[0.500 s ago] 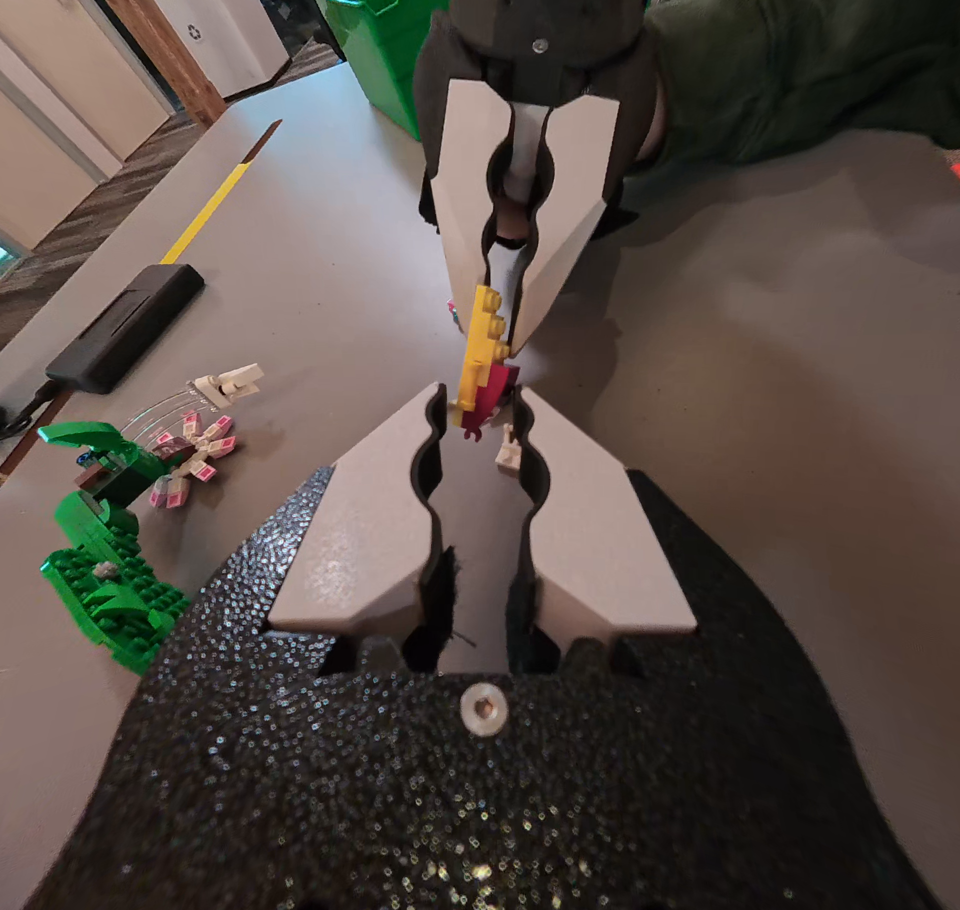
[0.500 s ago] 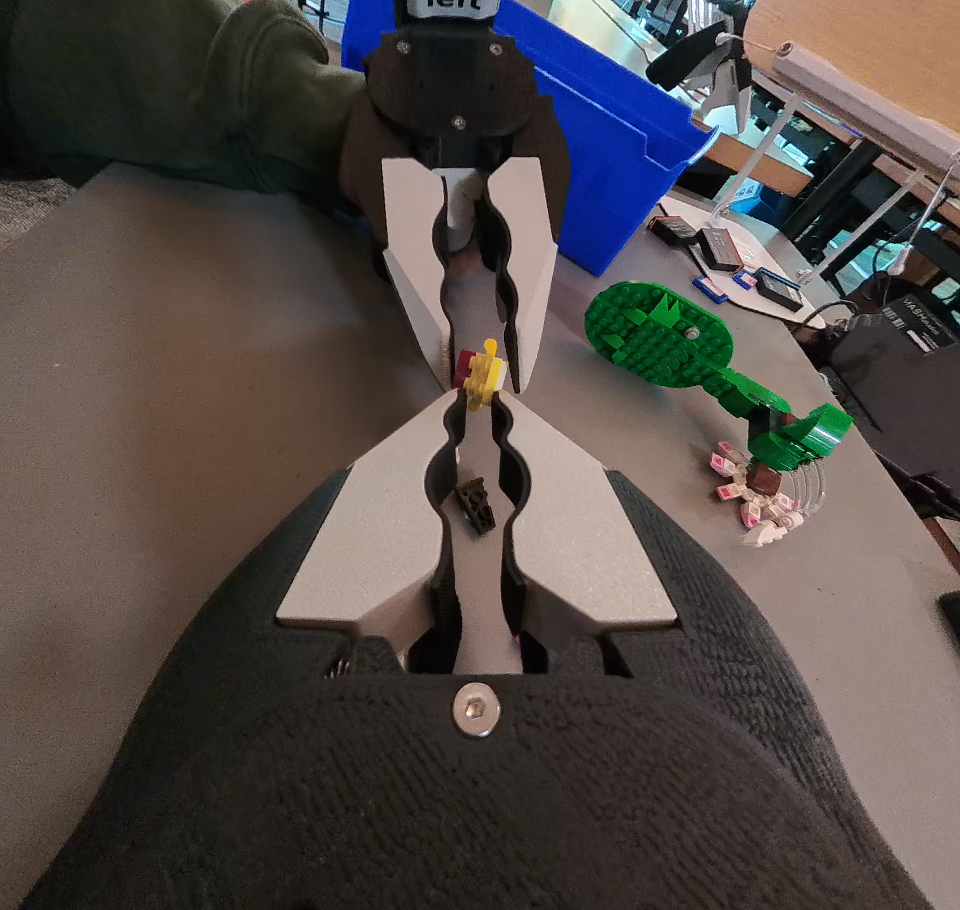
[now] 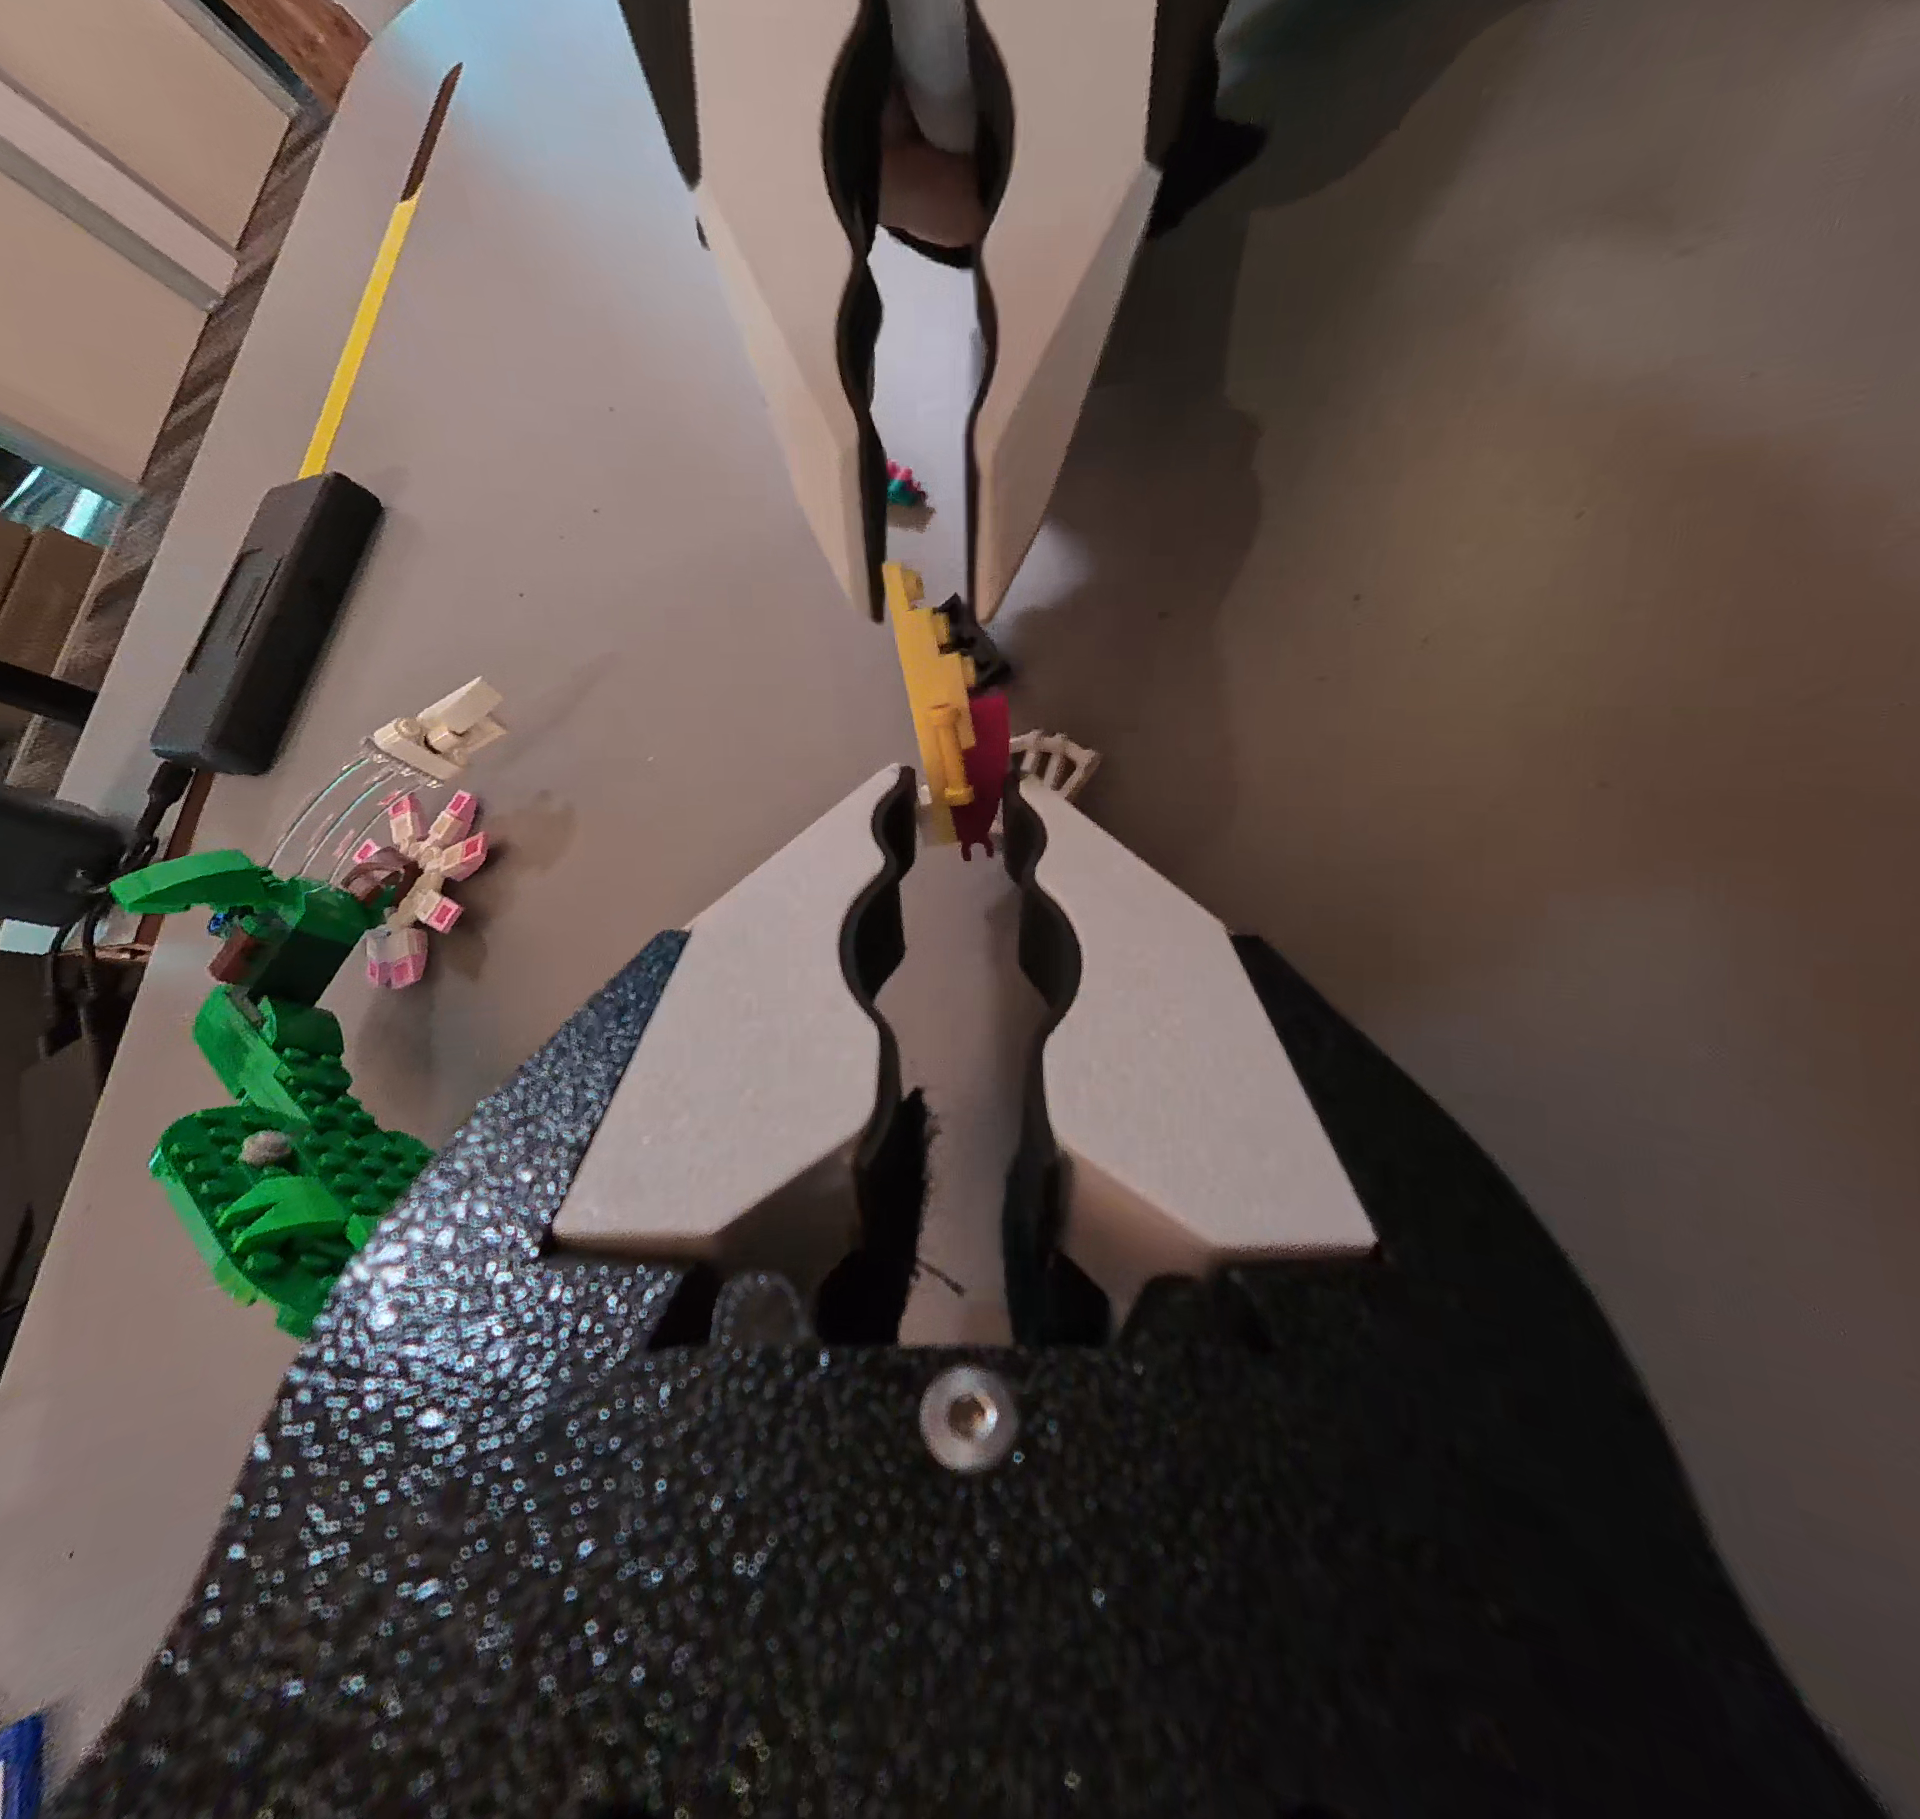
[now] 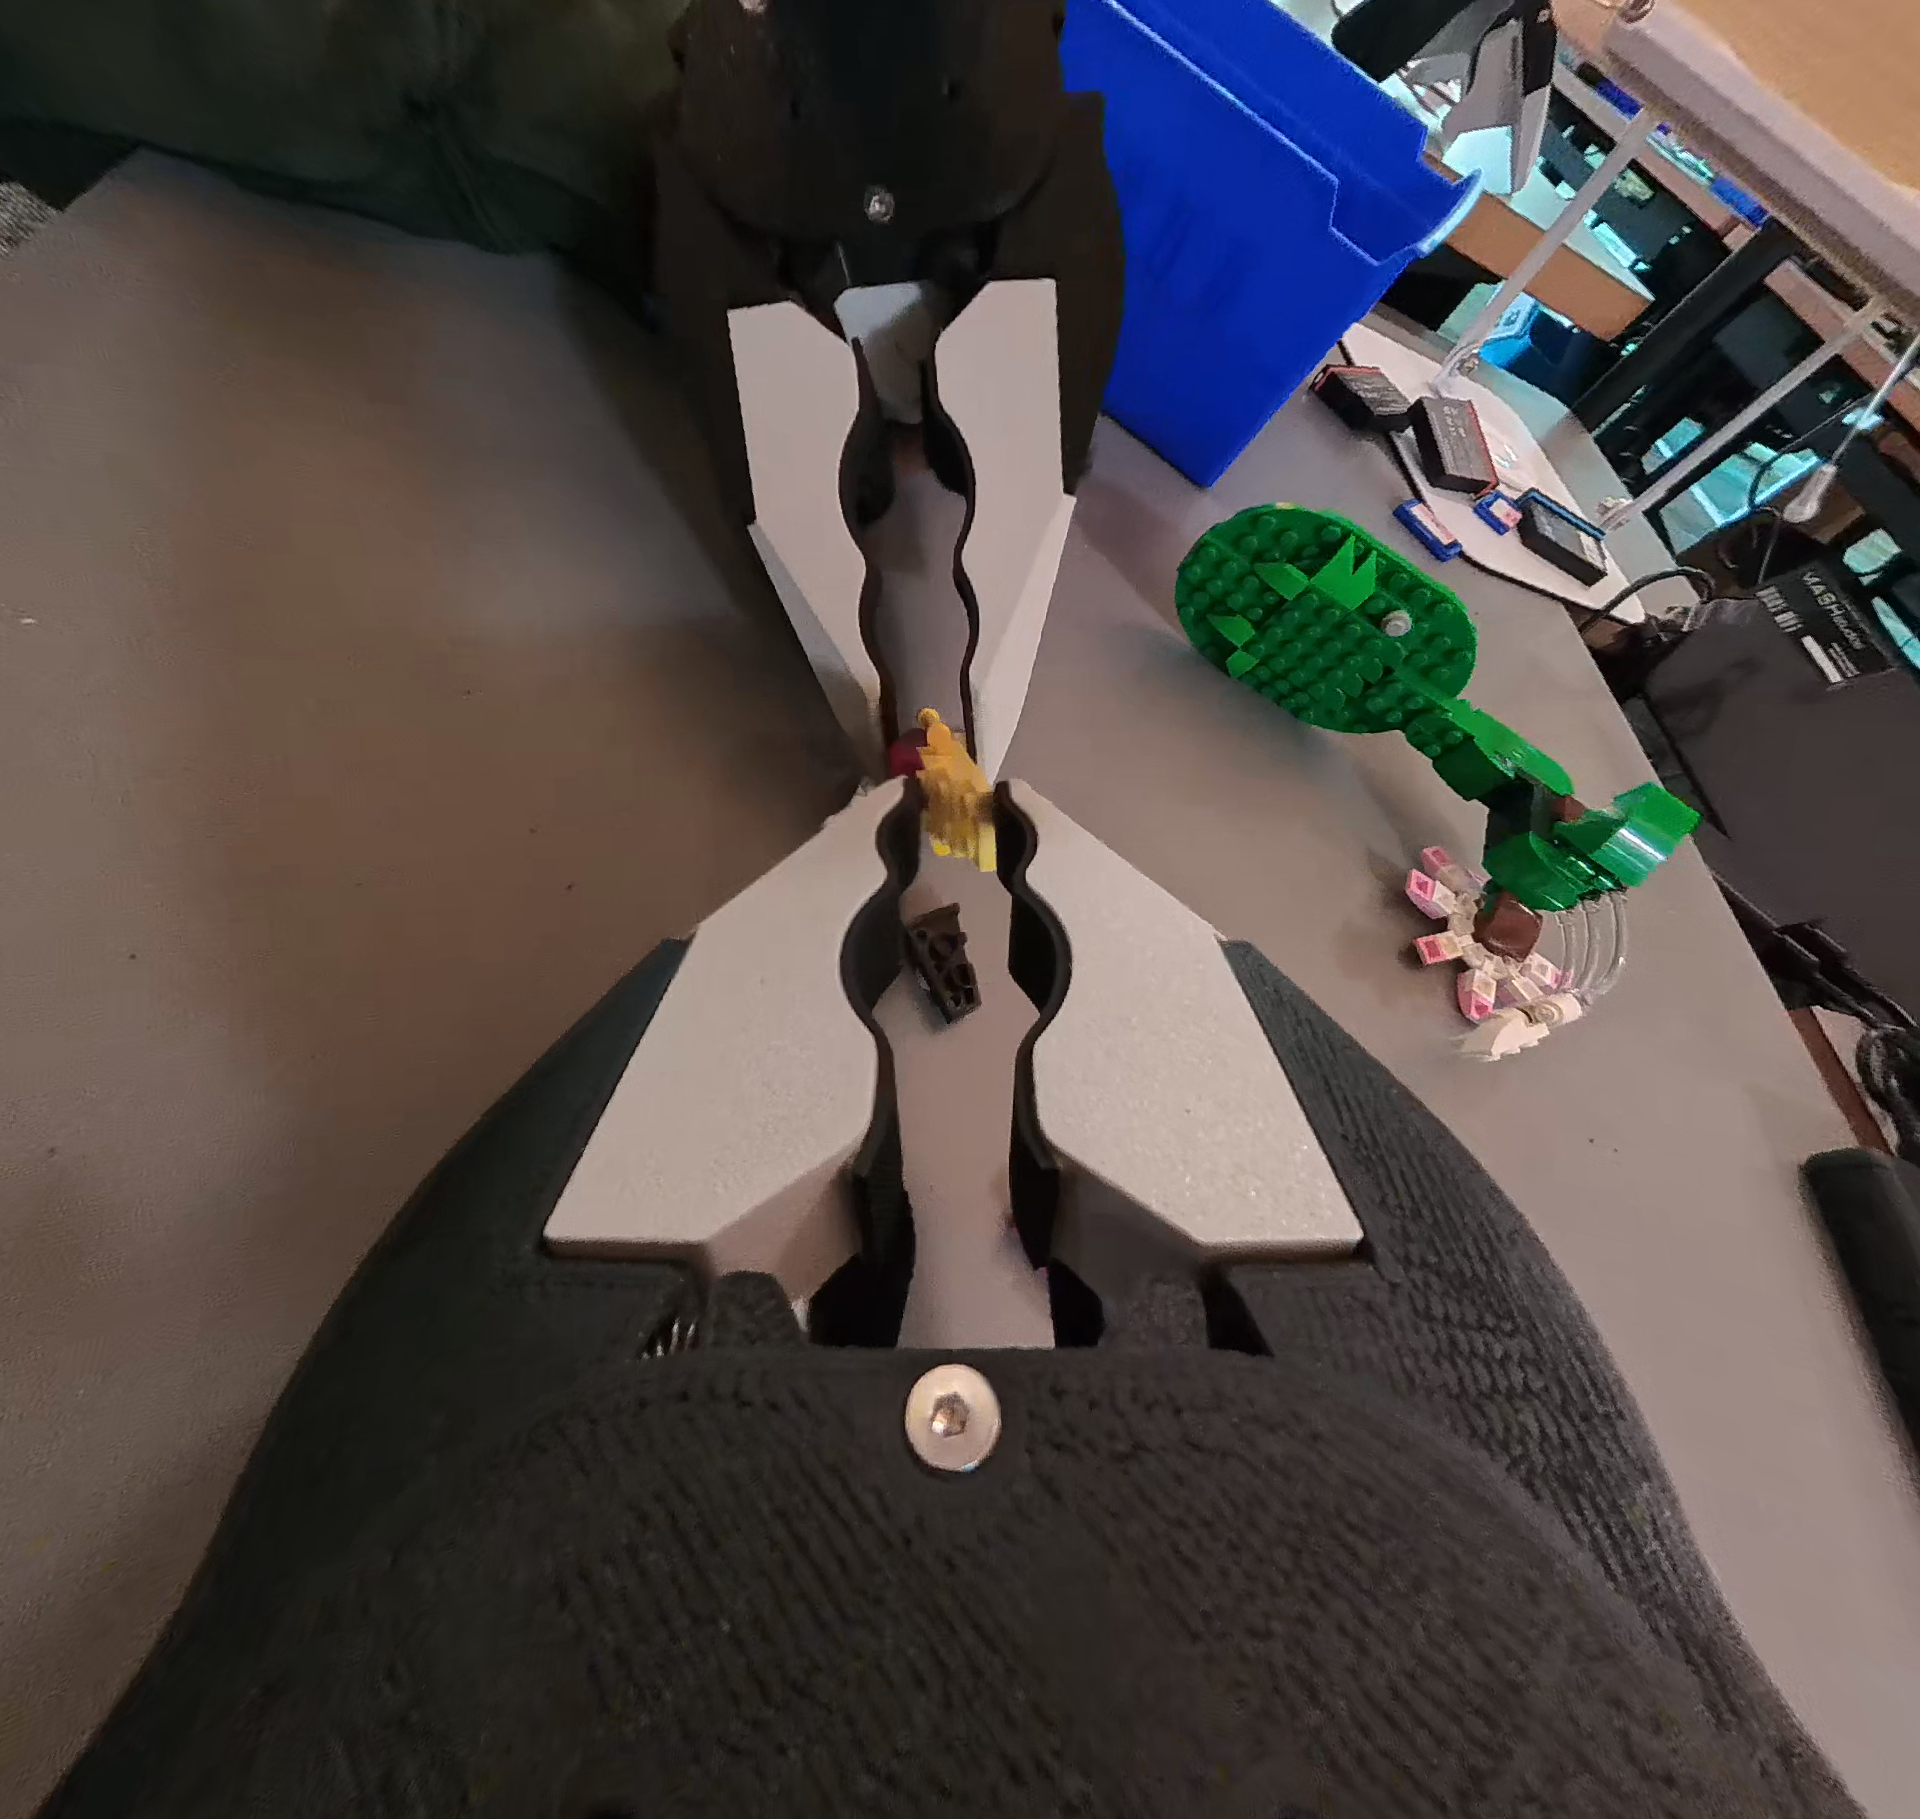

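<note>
Two claws meet tip to tip over one grey surface [image 4: 312, 730]. One yellow brick piece [image 3: 930, 720] sits between them, with one dark red piece [image 3: 987, 761] against it. One loose black brick [image 4: 945, 959] lies at 6 o'clock from it. One green brick plant model [image 4: 1455, 689] with one pink-and-white flower [image 4: 1475, 959] lies at 3 o'clock. One blue bin [image 4: 1226, 242] stands at 1 o'clock.
</note>
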`<state>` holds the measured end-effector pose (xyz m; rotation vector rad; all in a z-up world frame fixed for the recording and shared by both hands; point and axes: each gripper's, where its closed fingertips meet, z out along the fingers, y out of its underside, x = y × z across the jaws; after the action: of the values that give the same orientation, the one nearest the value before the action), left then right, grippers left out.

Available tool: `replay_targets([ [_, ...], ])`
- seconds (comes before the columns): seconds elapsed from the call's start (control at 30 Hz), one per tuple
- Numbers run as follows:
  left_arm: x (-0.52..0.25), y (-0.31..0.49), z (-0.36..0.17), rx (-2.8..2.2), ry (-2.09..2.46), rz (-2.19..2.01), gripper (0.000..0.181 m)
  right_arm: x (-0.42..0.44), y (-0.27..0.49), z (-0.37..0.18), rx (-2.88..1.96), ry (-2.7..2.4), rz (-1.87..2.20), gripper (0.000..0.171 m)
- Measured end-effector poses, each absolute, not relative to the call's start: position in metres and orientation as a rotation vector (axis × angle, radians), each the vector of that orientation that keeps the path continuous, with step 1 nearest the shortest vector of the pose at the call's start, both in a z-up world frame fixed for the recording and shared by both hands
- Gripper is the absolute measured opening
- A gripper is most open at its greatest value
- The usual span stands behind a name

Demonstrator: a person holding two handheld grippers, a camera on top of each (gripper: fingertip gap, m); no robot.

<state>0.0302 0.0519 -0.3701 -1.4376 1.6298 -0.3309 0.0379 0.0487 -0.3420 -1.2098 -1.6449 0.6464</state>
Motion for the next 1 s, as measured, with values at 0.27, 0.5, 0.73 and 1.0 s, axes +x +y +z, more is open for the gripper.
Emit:
replay_targets([
  [0.27, 0.031, 0.051, -0.368, -1.436, 1.62, -0.355, 0.013, 0.038, 0.052, -0.345, -1.203, -1.663, 0.578, 0.027],
  [0.5, 0.033, 0.046, -0.371, -1.409, 1.656, -0.35, 0.013, 0.037, 0.049, -0.358, -1.207, -1.734, 0.515, 0.022],
  [0.73, 0.031, 0.056, -0.359, -1.471, 1.523, -0.421, 0.018, 0.038, 0.066, -0.355, -1.252, -1.663, 0.411, 0.011],
  [1.0, 0.018, 0.081, -0.325, -1.527, 1.184, -0.536, 0.022, 0.041, 0.087, -0.329, -1.396, -1.376, 0.566, 0.01],
])
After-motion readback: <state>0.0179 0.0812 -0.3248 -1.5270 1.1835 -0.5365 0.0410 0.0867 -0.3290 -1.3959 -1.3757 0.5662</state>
